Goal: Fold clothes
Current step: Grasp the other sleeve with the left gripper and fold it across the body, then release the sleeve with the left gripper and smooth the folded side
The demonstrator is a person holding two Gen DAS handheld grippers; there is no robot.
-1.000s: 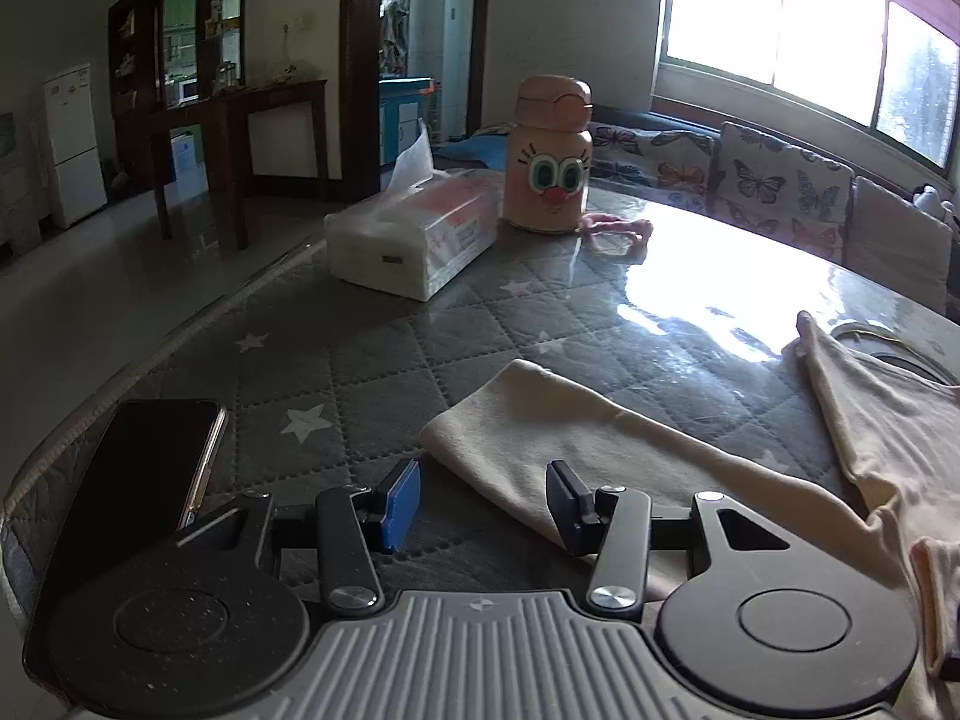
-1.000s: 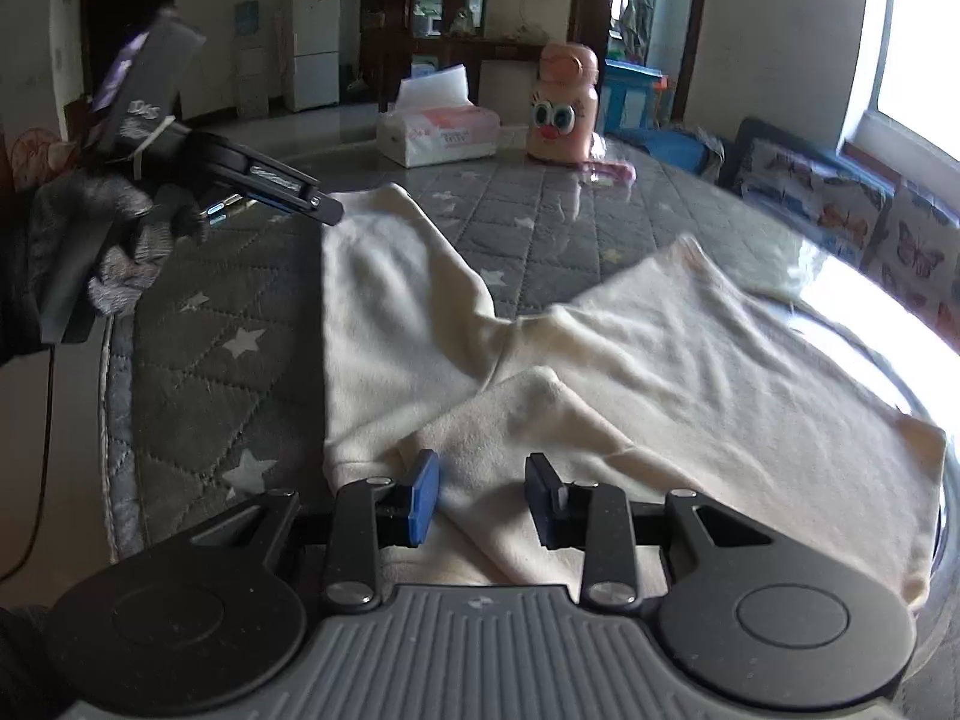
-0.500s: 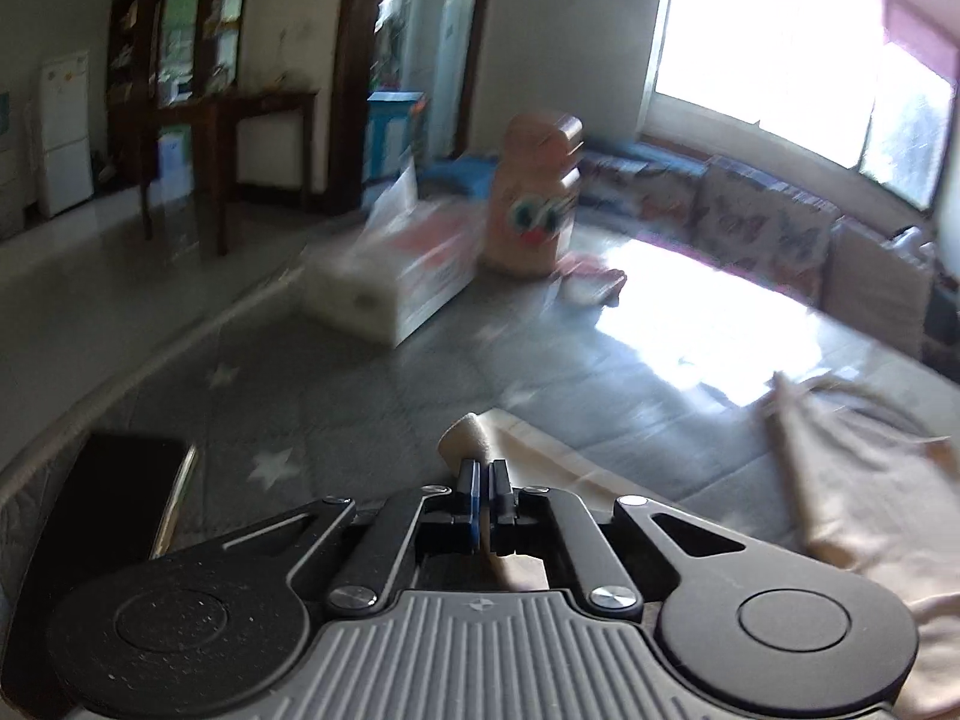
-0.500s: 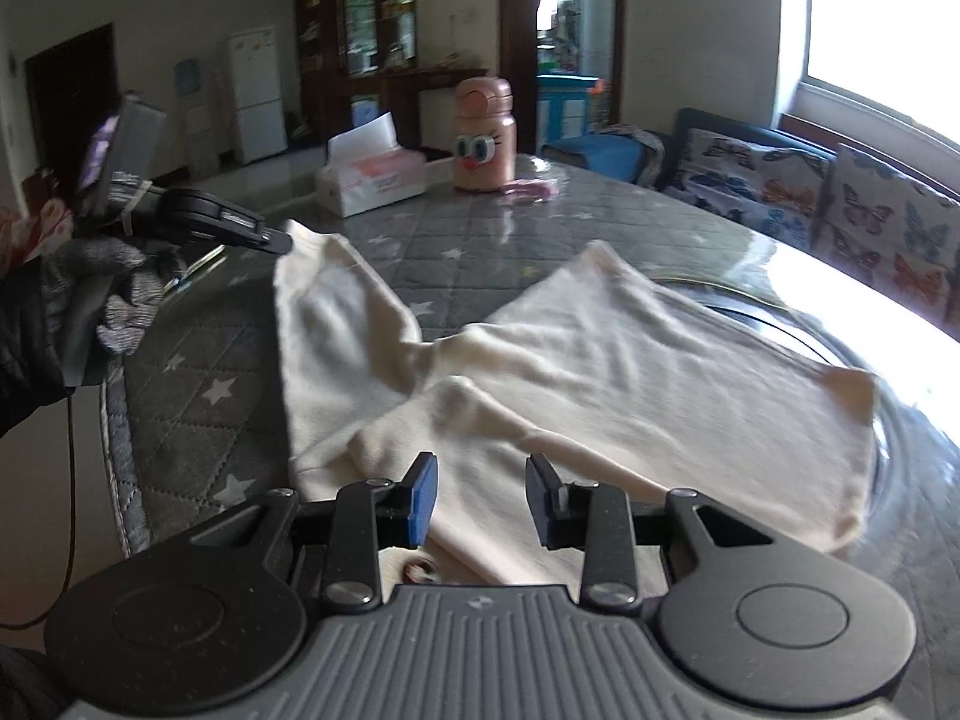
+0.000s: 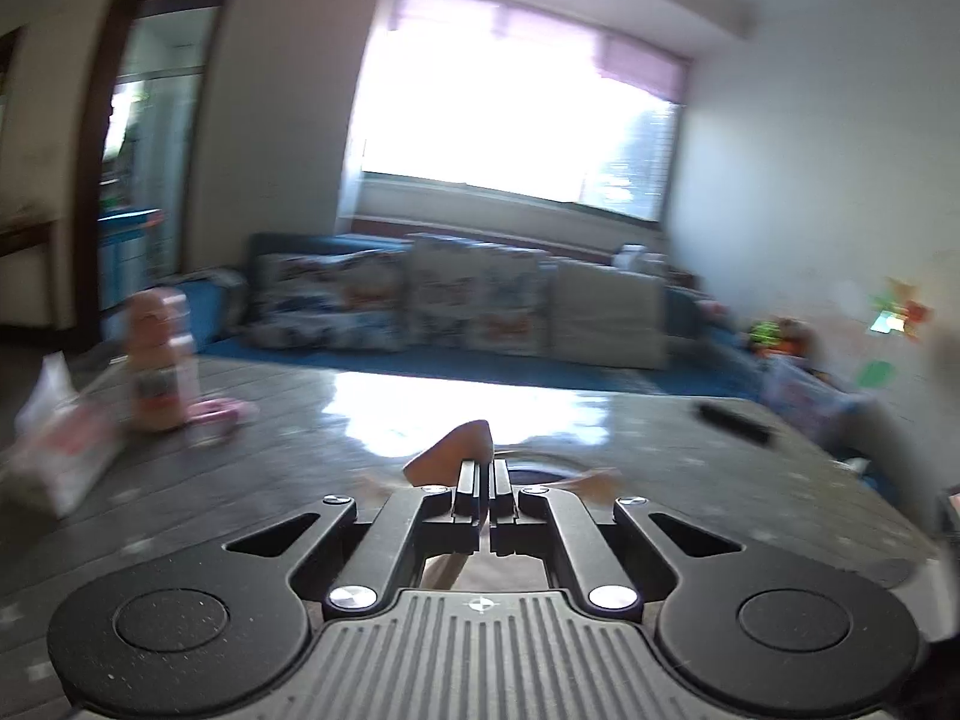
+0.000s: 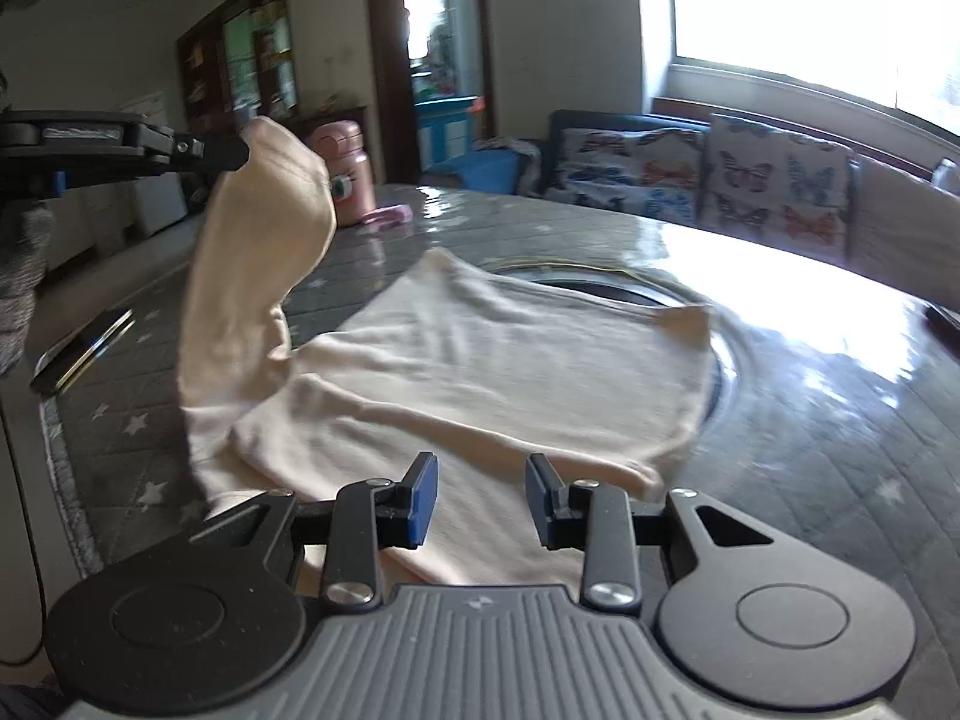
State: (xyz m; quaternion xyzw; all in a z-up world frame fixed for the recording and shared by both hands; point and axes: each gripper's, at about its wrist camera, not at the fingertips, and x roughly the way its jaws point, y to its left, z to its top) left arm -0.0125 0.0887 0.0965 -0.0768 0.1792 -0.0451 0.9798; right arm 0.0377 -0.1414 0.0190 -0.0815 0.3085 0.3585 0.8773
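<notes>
Here the left claw (image 6: 240, 150), clamped shut on a cream garment's (image 6: 510, 372) sleeve (image 6: 264, 252), holds it above the tabletop (image 6: 810, 450) for folding; the right claw (image 6: 480, 498) hovers part-open, empty, over the garment's near edge.

Motion-blurred tissue pack (image 5: 57, 450), bottle (image 5: 161, 372)

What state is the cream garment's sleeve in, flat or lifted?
Lifted. The left gripper has its jaws shut on the sleeve end, holding it above the table; the garment's body lies spread flat.
</notes>
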